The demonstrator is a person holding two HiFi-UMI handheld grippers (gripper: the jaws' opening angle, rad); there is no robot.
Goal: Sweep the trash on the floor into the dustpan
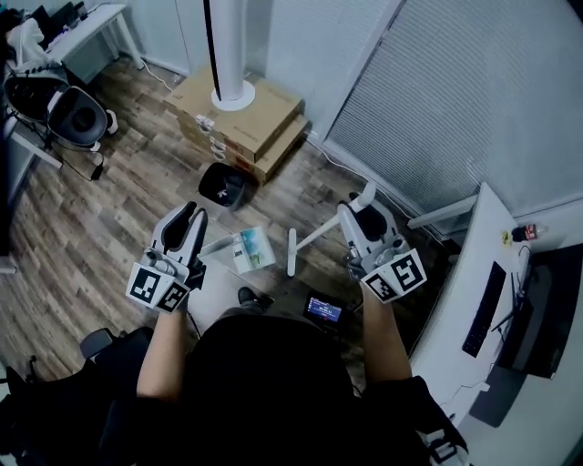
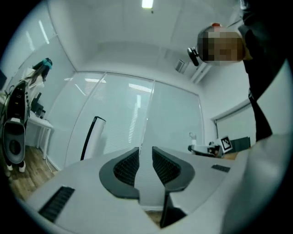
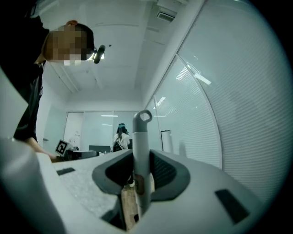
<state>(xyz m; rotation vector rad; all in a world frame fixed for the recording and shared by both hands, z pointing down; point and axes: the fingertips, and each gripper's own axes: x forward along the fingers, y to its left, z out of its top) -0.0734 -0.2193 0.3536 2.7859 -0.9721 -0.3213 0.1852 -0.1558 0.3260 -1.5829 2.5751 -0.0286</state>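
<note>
Firmly, right tool [image 3: 140, 170] grips handle [image 3: 142, 137] near the blinds [image 3: 224, 100].

Finding: an office. Landmark taken: the glass wall [image 1: 474, 100] with slatted blinds.

Close beside its right end stands a white surface [image 1: 469, 273] carrying a keyboard [image 1: 483, 309], a dark monitor [image 1: 545, 314] and a small bottle [image 1: 528, 232]. At the wall's left end I note stacked cardboard boxes [image 1: 241, 123] with a tall white tower unit [image 1: 228, 55] on top, and a black bin [image 1: 223, 185] just in front of them. Well apart from the wall sits a second white surface [image 1: 91, 23]. The floor [image 1: 91, 237] is wood-pattern plank.

Farther from the wall I record more glazed partitions [image 3: 91, 130], a ceiling vent [image 3: 165, 16], a ceiling light [image 2: 147, 3], and a person [image 3: 121, 135] standing far off.
</note>
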